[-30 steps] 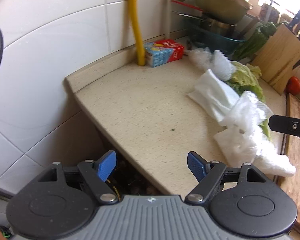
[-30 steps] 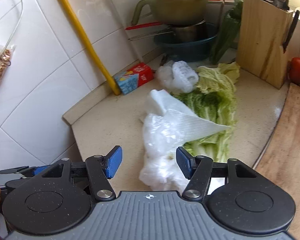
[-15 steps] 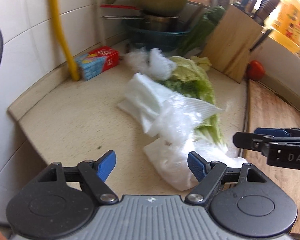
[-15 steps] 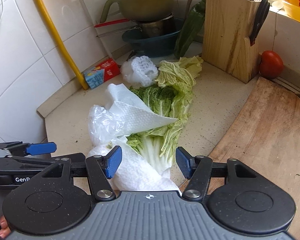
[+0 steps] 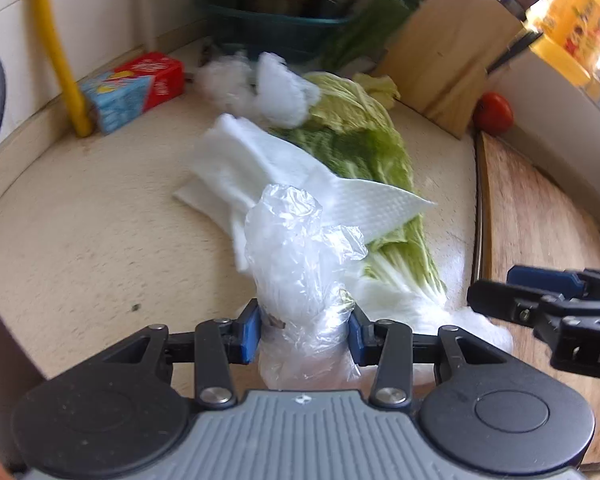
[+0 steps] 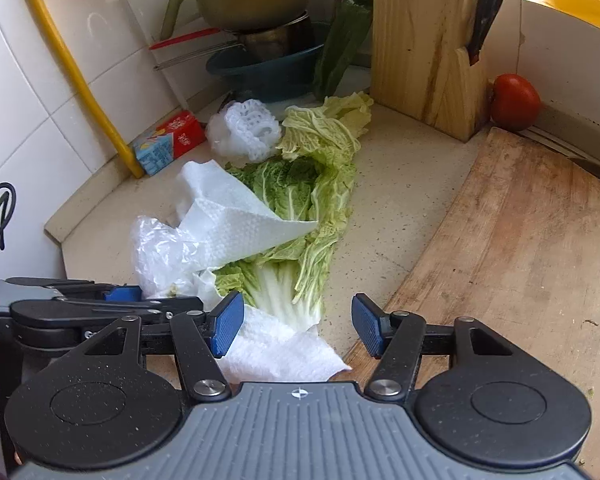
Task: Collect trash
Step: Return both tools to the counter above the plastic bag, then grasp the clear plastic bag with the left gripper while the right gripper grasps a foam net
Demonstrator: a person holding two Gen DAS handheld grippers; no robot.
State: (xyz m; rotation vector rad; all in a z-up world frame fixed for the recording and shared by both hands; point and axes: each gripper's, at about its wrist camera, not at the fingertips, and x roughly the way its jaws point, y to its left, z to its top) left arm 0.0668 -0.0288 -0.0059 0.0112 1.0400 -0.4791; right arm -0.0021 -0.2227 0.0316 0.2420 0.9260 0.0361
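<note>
The left hand-held gripper (image 5: 303,334) has just been closing, and its blue pads now press on both sides of the crumpled clear plastic bag (image 5: 300,264), which bulges up ahead of the fingertips. Just beyond the bag lies a white paper towel (image 5: 364,204), draped over the cabbage leaves (image 5: 356,148) on the beige surface (image 5: 80,232). Over to the right, the right hand-held gripper (image 6: 298,330) hangs with its jaws apart, nothing pinched; a second sheet of paper towel (image 6: 276,354) lies on the surface beneath and between its pads, the cabbage stalks right ahead. Further out from it, a white foam net (image 6: 250,130) sits past the leaves, and the wooden board (image 6: 520,240) spreads to its right.
</note>
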